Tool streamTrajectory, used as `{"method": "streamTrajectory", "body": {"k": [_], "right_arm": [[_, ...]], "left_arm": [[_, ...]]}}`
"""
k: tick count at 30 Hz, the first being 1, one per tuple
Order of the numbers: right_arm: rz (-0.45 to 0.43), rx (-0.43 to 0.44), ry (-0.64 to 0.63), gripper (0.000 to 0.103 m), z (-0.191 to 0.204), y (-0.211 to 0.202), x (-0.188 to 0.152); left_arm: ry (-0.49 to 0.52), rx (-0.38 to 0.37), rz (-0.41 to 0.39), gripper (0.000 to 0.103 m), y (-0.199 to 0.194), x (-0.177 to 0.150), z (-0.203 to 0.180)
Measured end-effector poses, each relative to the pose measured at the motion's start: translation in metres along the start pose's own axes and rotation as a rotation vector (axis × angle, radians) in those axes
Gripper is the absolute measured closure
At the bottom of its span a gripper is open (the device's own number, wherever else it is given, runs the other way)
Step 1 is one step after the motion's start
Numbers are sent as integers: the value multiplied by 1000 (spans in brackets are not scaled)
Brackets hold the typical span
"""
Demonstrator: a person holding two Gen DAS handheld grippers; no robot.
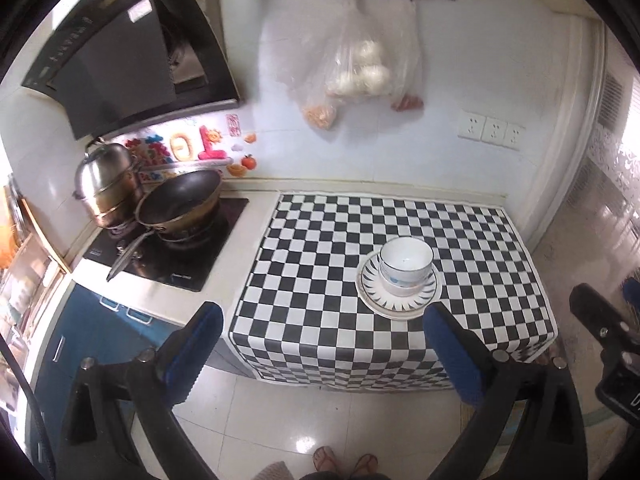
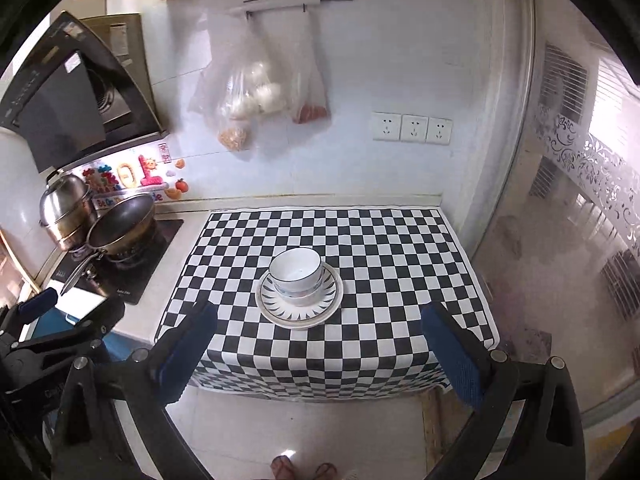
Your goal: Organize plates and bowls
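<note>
White tiled wall (image 2: 400,60), glossy pale floor (image 1: 320,412), perhaps a frosted glass door (image 2: 580,208) at right.

Stacked bowls (image 2: 295,270) on plates (image 2: 299,312), mid-cloth (image 2: 380,240), stove (image 2: 120,268) left.
</note>
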State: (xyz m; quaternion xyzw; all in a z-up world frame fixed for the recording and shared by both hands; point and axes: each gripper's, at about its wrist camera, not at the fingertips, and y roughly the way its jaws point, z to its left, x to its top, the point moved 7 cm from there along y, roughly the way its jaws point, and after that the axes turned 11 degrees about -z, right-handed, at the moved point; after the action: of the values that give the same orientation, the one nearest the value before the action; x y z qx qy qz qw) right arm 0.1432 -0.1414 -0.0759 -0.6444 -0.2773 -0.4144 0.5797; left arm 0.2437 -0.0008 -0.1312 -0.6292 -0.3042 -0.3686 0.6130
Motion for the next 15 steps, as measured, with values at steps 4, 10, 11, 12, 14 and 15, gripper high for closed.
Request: {"method": "streamTrajectory", "body": {"k": [4, 10, 11, 12, 14, 15], "right_arm": [[-15, 0, 7, 0, -8, -20, 0], [-61, -38, 15, 0, -15, -53, 3], [-65, -43, 16, 0, -14, -58, 3], [-69, -48, 21, 0, -13, -63, 3], [-73, -44, 30, 0, -11, -73, 2], [-76, -46, 35, 0, -10, -78, 1]], "left_arm": [[-3, 2, -41, 0, -25, 7, -1], [7, -25, -90, 0, -53, 13, 0], [12, -29, -97, 0, -56, 13, 0], [20, -33, -100, 1, -60, 13, 0], [30, -41, -93, 0, -65, 12, 2], [34, -42, -92, 0, -66, 11, 3]]}}
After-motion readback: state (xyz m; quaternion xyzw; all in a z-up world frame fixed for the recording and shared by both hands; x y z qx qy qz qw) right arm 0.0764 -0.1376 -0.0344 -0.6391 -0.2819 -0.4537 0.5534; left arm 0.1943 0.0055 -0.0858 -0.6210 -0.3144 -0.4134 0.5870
